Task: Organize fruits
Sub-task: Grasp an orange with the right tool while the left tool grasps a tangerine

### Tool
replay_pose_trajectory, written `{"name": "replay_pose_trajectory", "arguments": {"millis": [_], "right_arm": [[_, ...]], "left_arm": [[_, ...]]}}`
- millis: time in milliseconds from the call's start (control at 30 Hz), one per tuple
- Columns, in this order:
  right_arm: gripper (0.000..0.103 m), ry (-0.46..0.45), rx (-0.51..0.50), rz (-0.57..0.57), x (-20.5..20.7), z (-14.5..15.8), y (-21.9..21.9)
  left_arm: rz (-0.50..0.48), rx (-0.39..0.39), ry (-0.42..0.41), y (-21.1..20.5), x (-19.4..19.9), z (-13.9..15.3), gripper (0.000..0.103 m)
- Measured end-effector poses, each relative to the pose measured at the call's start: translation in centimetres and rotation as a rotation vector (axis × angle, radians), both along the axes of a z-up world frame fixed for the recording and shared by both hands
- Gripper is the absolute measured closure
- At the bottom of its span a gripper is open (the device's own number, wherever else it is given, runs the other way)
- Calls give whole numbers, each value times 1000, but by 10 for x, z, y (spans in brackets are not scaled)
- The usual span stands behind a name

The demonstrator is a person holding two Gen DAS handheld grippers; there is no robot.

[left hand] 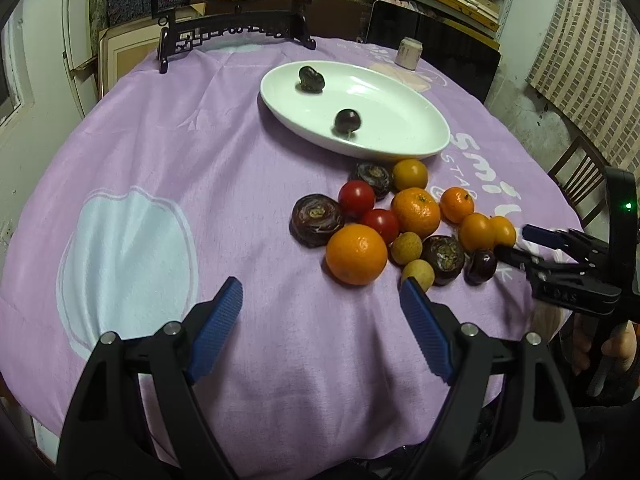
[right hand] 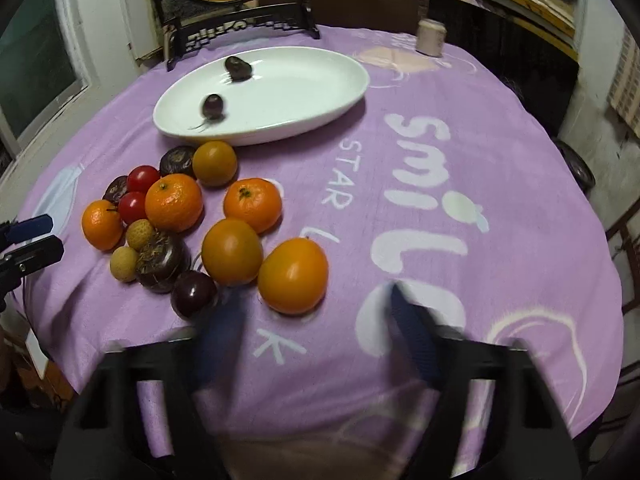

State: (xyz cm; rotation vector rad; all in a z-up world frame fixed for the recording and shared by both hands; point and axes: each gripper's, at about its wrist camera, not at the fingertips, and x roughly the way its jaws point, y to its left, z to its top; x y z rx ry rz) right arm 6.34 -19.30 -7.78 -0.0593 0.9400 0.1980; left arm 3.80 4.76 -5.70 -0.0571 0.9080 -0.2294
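A white oval plate (left hand: 384, 92) (right hand: 320, 76) holds a dark cherry (left hand: 347, 121) (right hand: 212, 106) and a dark water chestnut (left hand: 311, 78) (right hand: 237, 67). A pile of fruit lies in front of it: oranges (left hand: 356, 254) (right hand: 173, 202), red tomatoes (left hand: 356, 198), yellow-orange fruits (right hand: 293, 276), longans (left hand: 405, 247), dark water chestnuts (left hand: 316, 220) and a cherry (right hand: 194, 293). My left gripper (left hand: 320, 292) is open and empty, just short of the pile. My right gripper (right hand: 316, 304) is open, blurred, near the cherry and a yellow-orange fruit; it also shows in the left wrist view (left hand: 516, 244).
A purple cloth (left hand: 200, 184) covers the round table. A dark carved stand with a round picture (left hand: 236, 32) stands at the back edge. A small cup (left hand: 409, 53) (right hand: 430, 37) sits behind the plate. A wooden chair (left hand: 580, 176) is at the right.
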Motion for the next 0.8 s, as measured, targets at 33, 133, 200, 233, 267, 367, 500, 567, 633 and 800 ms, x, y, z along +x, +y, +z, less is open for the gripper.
{"name": "replay_pose_trajectory", "arguments": {"millis": [33, 133, 200, 233, 267, 367, 500, 567, 633, 800], "right_arm": [[56, 19, 33, 17, 4, -3, 1], [63, 4, 17, 21, 11, -8, 5], [65, 1, 16, 18, 14, -7, 7], [65, 7, 35, 19, 14, -7, 6], [65, 13, 62, 23, 13, -5, 4], [65, 7, 55, 14, 8, -1, 1], [65, 12, 74, 0, 3, 1, -5], [65, 16, 82, -1, 2, 0, -6], [65, 17, 91, 7, 0, 1, -5], [65, 6, 105, 32, -6, 5, -1]], "left_arm": [[-1, 0, 7, -1, 1, -1, 20], [-10, 0, 20, -4, 3, -5, 20], [-14, 3, 28, -8, 4, -6, 20], [-16, 4, 29, -9, 5, -7, 20], [-17, 4, 29, -10, 5, -7, 20], [-19, -3, 36, -13, 10, -10, 20], [-40, -20, 58, -22, 20, -17, 34], [-46, -20, 71, -27, 28, -22, 40], [-31, -16, 64, -30, 37, -26, 45], [-51, -31, 54, -35, 36, -22, 63]]}}
